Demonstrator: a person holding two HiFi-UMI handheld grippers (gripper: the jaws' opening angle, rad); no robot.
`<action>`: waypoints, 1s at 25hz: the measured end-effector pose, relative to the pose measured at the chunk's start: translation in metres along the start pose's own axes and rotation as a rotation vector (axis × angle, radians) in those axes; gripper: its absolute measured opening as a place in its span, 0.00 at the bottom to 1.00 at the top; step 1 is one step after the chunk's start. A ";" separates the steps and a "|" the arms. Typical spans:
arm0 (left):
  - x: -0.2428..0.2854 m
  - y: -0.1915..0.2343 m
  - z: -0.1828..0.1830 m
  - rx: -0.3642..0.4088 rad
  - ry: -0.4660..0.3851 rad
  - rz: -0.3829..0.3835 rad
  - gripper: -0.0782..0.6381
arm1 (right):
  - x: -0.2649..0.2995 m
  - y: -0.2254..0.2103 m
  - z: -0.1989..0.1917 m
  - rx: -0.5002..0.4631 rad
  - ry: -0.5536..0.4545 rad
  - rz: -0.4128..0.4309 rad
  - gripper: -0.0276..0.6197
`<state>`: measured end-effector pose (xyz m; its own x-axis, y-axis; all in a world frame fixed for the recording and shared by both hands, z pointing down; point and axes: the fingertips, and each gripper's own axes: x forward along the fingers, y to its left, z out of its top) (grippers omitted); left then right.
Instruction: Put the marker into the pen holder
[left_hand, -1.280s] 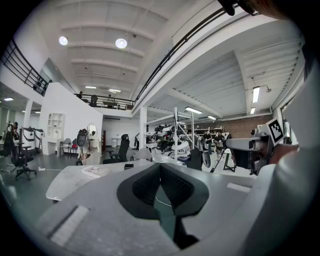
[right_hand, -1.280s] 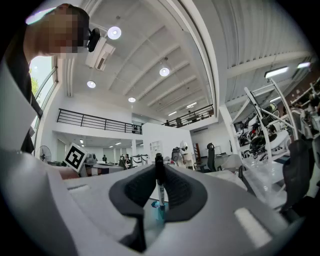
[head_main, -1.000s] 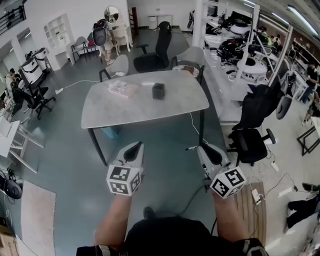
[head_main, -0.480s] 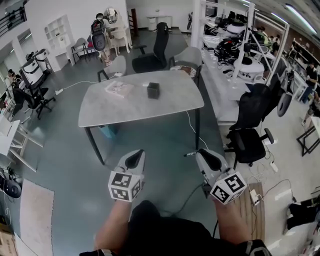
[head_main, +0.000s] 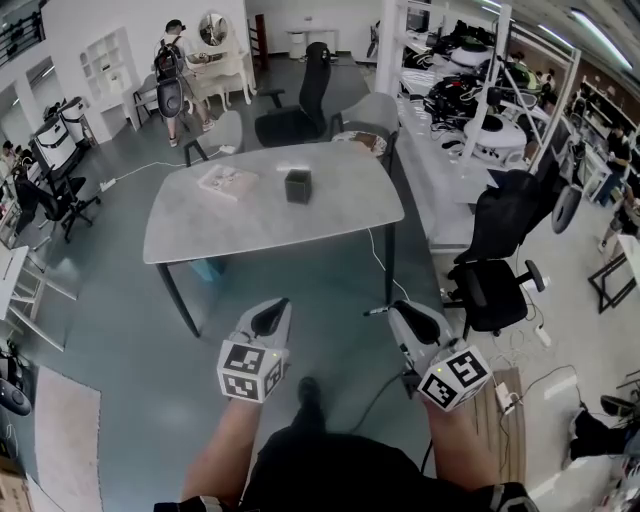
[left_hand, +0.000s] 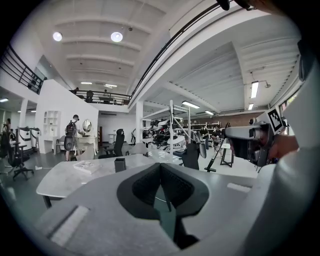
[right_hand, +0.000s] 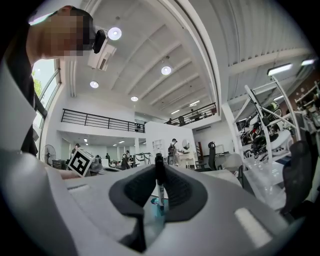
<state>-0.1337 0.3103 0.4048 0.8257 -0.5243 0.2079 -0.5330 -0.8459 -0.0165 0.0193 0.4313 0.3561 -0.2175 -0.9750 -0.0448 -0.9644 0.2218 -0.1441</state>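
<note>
The black pen holder (head_main: 297, 186) stands on the grey table (head_main: 330, 215), well ahead of both grippers; in the left gripper view the pen holder (left_hand: 119, 164) is small and far off. My right gripper (head_main: 402, 310) is shut on a dark marker (head_main: 379, 311), whose end pokes out to the left of the jaws. In the right gripper view the marker (right_hand: 159, 186) stands upright, pinched between the pads of that gripper (right_hand: 159, 169). My left gripper (head_main: 271, 306) is shut and holds nothing, and the same shows in its own view (left_hand: 160, 168). Both grippers hang over the floor, short of the table.
A flat white booklet (head_main: 227, 180) lies on the table left of the holder. Office chairs (head_main: 500, 285) stand to the right and another chair (head_main: 300, 110) behind the table. A cable runs over the floor under the table. A person (head_main: 170, 80) walks at the back left.
The table and holder have slid a little left in the head view. The person at the back has walked left. Both grippers keep their pose, the marker still held.
</note>
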 end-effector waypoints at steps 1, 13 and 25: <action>0.010 0.007 0.001 -0.001 -0.001 -0.004 0.12 | 0.009 -0.007 -0.001 0.002 0.002 -0.005 0.12; 0.129 0.120 0.013 0.001 0.014 -0.050 0.12 | 0.167 -0.071 -0.013 0.021 0.069 -0.012 0.12; 0.173 0.228 0.027 -0.028 -0.017 -0.053 0.12 | 0.290 -0.079 -0.003 0.014 0.088 -0.011 0.12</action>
<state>-0.1076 0.0242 0.4103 0.8557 -0.4809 0.1912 -0.4934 -0.8695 0.0212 0.0318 0.1306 0.3570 -0.2199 -0.9746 0.0436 -0.9647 0.2106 -0.1584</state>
